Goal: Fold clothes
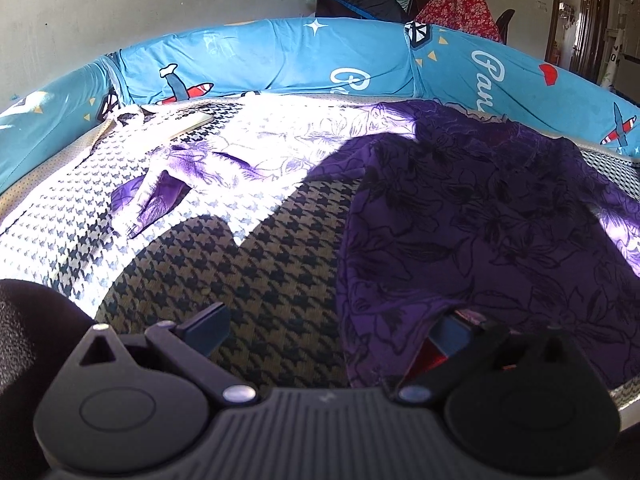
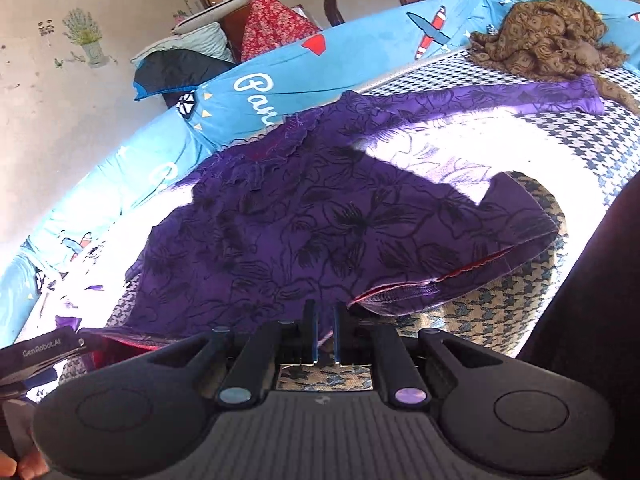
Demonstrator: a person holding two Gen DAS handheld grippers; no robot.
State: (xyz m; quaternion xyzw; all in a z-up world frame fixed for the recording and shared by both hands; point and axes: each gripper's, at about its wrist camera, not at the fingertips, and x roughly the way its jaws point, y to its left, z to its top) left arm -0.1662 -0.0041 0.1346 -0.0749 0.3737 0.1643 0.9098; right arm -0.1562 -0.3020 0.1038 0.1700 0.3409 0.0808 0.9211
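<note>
Where the purple garment (image 1: 480, 216) is draping over the lower right of the left wrist view, it is hiding most of the right finger of the left gripper (image 1: 324, 328), so only a blue and red sliver of that finger is showing under the hem. Its left finger is standing clear at lower centre, well apart from the other, so the jaws are spread wide with the cloth's edge lying over one finger rather than being pinched between the two. Strong sunlight is washing out the upper left of this view, and a pale flat object near the blue cushion is too bleached to identify.

In the right wrist view, the right gripper (image 2: 324, 332) is showing its two fingers nearly together at bottom centre, and the garment's (image 2: 320, 216) near hem is running down into the narrow gap; whether the pads are truly gripping it is hard to tell. A corner of the other tool and some fingertips are being cut off at the lower left edge.

The garment is lying spread on the houndstooth cover (image 1: 248, 264), dark purple with black flower outlines, a frilled neckline toward the blue printed cushion (image 1: 280, 60) and a thin red line along its hem. A brown patterned cloth (image 2: 548, 40) is sitting crumpled in the upper right.
</note>
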